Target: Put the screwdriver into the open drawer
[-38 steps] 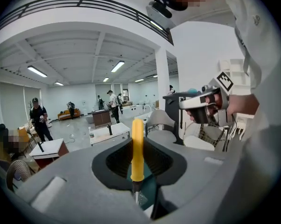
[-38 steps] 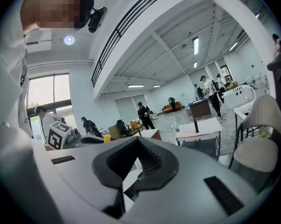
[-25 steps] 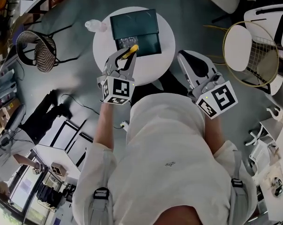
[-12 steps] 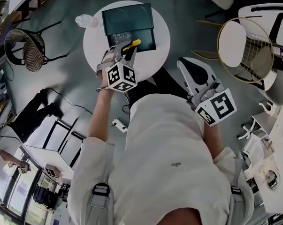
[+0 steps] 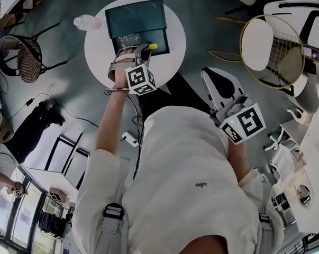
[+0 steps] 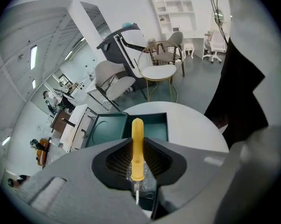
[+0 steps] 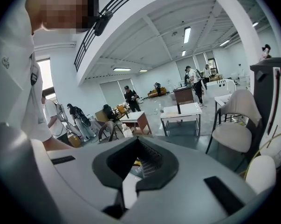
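Our left gripper [image 6: 137,169] holds the screwdriver [image 6: 137,143], jaws clamped tight on its yellow handle, over the open teal drawer [image 6: 154,127] on the round white table [image 6: 191,125]. The handle juts out past the jaws toward the drawer, and the metal shaft points back toward the camera. Our right gripper [image 5: 215,81] hangs well apart from the table, beside our body, its jaws closed together with nothing between them.
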Demonstrator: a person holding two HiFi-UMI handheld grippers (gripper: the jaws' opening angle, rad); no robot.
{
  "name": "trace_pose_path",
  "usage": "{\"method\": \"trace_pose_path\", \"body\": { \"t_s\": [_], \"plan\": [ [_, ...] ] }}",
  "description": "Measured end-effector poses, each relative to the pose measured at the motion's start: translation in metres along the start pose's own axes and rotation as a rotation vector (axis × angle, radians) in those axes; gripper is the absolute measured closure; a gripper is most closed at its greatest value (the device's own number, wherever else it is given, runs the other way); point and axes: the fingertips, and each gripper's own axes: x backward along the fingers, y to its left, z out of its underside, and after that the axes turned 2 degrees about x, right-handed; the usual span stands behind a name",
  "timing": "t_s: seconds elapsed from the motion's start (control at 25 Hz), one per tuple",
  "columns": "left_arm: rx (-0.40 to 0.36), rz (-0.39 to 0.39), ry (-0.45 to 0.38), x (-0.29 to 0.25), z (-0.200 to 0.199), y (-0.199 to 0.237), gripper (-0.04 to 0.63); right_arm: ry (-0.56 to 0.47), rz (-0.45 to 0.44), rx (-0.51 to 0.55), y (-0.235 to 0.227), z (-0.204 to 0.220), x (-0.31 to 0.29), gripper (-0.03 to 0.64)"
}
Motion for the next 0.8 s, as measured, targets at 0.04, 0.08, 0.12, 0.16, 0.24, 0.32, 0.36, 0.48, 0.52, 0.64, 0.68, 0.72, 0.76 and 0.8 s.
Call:
{"method": "trace_pose_path", "body": {
  "t_s": [0.04,0.08,0.12,0.16,0.24,0.32,0.36,0.48,0.52,0.64,0.68,0.72,0.76,0.8],
  "plan": [
    [-0.005,0.004,0.010,-0.005,0.004,-0.002,0.517,0.004,0.003,-0.002,-0.001,0.002,0.001,0.611],
    [-0.005,0.008,0.018,-0.010,0.007,-0.004,0.517,0.008,0.006,-0.004,-0.001,0.003,0.001,0.611],
    [-0.004,0.011,0.025,-0.014,0.010,-0.005,0.517,0.012,0.008,-0.006,-0.002,0.005,0.002,0.611],
    [-0.004,0.013,0.032,-0.018,0.013,-0.006,0.517,0.015,0.011,-0.007,-0.002,0.006,0.003,0.611],
    [-0.011,0.014,0.047,-0.026,0.017,-0.007,0.517,0.021,0.017,-0.012,-0.003,0.009,0.004,0.611],
    [-0.016,0.016,0.058,-0.034,0.021,-0.008,0.517,0.027,0.022,-0.015,-0.004,0.012,0.005,0.611],
    [-0.017,0.020,0.062,-0.038,0.022,-0.009,0.517,0.030,0.024,-0.016,-0.005,0.014,0.006,0.611],
    [-0.019,0.046,0.083,-0.053,0.026,-0.014,0.517,0.037,0.032,-0.019,-0.007,0.016,0.007,0.611],
    [-0.018,0.053,0.094,-0.057,0.029,-0.015,0.517,0.039,0.035,-0.021,-0.007,0.016,0.007,0.611],
    [-0.018,0.063,0.120,-0.067,0.032,-0.014,0.517,0.050,0.043,-0.027,-0.009,0.020,0.006,0.611],
    [-0.024,0.065,0.123,-0.069,0.032,-0.014,0.517,0.054,0.046,-0.029,-0.009,0.021,0.005,0.611],
    [-0.031,0.069,0.124,-0.072,0.033,-0.014,0.517,0.055,0.048,-0.031,-0.009,0.022,0.005,0.611],
    [-0.038,0.073,0.124,-0.074,0.034,-0.015,0.517,0.057,0.051,-0.033,-0.009,0.023,0.005,0.611],
    [-0.046,0.079,0.126,-0.076,0.035,-0.016,0.517,0.058,0.052,-0.035,-0.009,0.024,0.005,0.611]
  ]
}}
